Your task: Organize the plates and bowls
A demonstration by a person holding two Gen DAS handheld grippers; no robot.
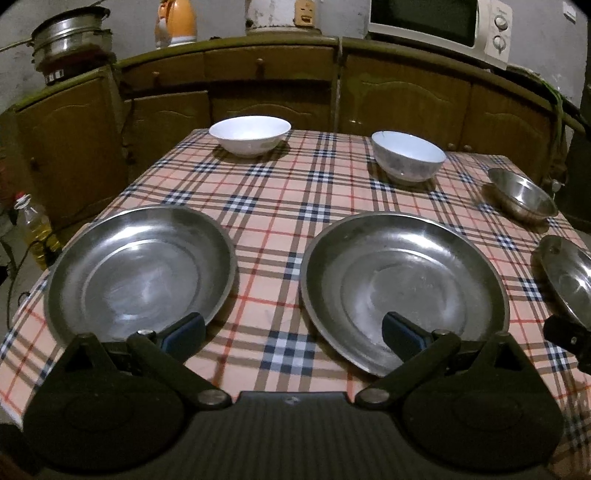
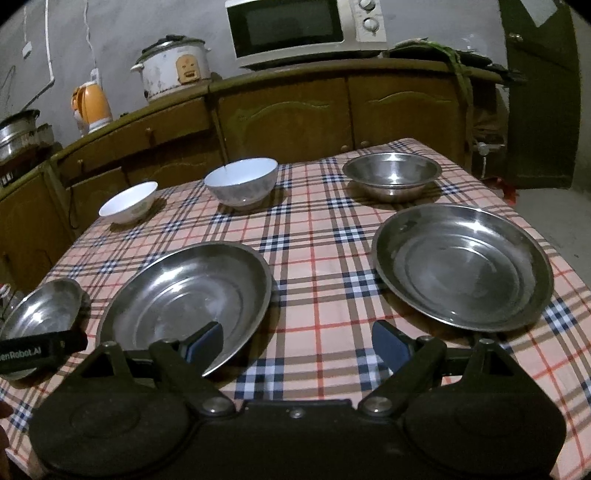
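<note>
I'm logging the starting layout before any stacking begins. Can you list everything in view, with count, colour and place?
Steel plates: 3, silver, near row of the table.
Steel bowl: 1, silver, far right.
White bowls: 2, far row, left and middle.
Tablecloth: 1, plaid pink, covering the table.
Microwave: 1, white, on the cabinets.
Rice cooker: 1, white, on the cabinets.
Kettle: 1, orange, left of the cooker.
Left tool: open, empty.
Right tool: open, empty.
</note>
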